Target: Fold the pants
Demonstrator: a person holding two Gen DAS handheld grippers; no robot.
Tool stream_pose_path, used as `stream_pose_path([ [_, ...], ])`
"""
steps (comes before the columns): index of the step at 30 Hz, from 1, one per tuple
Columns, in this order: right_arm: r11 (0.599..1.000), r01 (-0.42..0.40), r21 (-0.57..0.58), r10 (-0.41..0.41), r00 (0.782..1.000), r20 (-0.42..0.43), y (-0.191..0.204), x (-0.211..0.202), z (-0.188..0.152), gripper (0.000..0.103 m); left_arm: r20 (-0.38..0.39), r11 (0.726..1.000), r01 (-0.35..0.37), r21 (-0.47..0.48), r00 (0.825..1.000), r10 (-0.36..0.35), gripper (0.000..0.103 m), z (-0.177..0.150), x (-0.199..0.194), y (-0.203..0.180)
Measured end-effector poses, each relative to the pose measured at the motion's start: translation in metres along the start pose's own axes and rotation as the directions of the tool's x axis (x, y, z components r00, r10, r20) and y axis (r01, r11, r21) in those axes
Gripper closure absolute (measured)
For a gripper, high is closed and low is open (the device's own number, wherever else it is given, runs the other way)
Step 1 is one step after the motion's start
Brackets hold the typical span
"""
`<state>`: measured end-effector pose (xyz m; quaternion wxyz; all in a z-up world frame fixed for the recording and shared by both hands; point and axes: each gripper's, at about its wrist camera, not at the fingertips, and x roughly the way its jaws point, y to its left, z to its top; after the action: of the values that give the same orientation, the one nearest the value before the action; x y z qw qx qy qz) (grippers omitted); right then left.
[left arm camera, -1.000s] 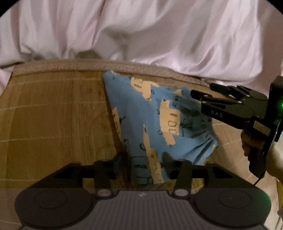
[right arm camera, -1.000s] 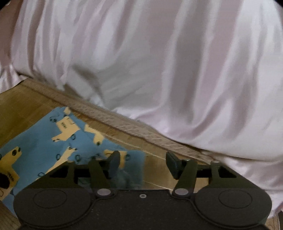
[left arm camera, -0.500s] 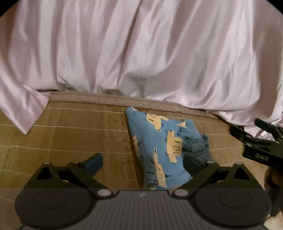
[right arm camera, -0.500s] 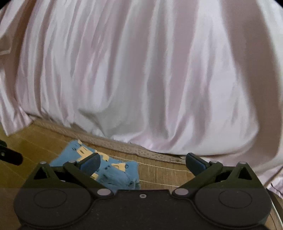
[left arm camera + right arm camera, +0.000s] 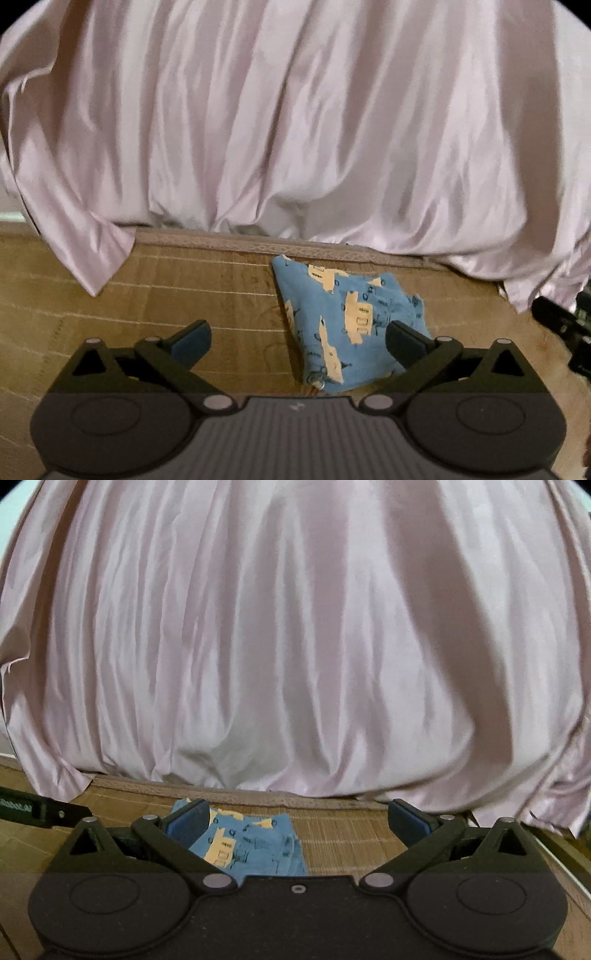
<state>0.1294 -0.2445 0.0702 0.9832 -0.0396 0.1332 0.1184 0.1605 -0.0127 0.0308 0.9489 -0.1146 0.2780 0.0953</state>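
Backdrop: pale pink satin curtain (image 5: 295, 129) hangs ahead of both my fingers, pooling onto a woven bamboo mat (image 5: 166, 295).
Pants: blue children's pants (image 5: 347, 325) printed with cream vehicles lie on the mat as a compact folded bundle, just ahead of my left fingers and partly behind the right-hand one; in the right view they sit low between my fingers, nearer the left one.
Left gripper (image 5: 299, 339): fingers spread wide, holding nothing, raised clear of the cloth.
Right gripper (image 5: 299, 819): fingers spread wide, empty, above the bundle.
Progress: folding looks essentially finished, judging by the small packet.
Doing it well: I would lift straight away without snagging an edge; if the frayed right-hand edge bulges, press it flat first.
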Motion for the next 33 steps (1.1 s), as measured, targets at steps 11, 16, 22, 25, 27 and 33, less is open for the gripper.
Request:
stream_pose_path([
  [11, 0.996, 0.048, 0.071, -0.044, 0.997, -0.069, 0.009, -0.048, -0.054, 0.001, -0.008, 0.987, -0.031, 0.16, 0.999, 0.033, 0.0, -0.044, -0.028, -0.016],
  [16, 0.998, 0.005, 0.06, 0.003, 0.992, -0.128, 0.012, -0.043, -0.078, 0.001, -0.036, 0.982, -0.06, 0.182, 0.997, 0.068, 0.0, -0.063, -0.03, -0.013],
  [22, 0.998, -0.027, 0.059, 0.035, 0.99, -0.136, 0.014, -0.035, -0.081, 0.001, -0.083, 0.985, -0.071, 0.154, 0.993, 0.084, 0.0, -0.067, -0.028, -0.008],
  [25, 0.997, -0.035, 0.062, 0.044, 0.989, -0.142, 0.013, -0.035, -0.084, 0.001, -0.084, 0.983, -0.071, 0.166, 0.993, 0.086, 0.0, -0.068, -0.028, -0.01],
  [27, 0.997, -0.031, 0.066, 0.041, 0.988, -0.15, 0.011, -0.034, -0.085, 0.001, -0.082, 0.982, -0.071, 0.176, 0.993, 0.086, 0.0, -0.07, -0.028, -0.012],
  [33, 0.996, -0.021, 0.082, 0.034, 0.985, -0.171, 0.007, -0.032, -0.086, 0.001, -0.091, 0.982, -0.073, 0.174, 0.992, 0.09, 0.0, -0.07, -0.027, -0.013],
])
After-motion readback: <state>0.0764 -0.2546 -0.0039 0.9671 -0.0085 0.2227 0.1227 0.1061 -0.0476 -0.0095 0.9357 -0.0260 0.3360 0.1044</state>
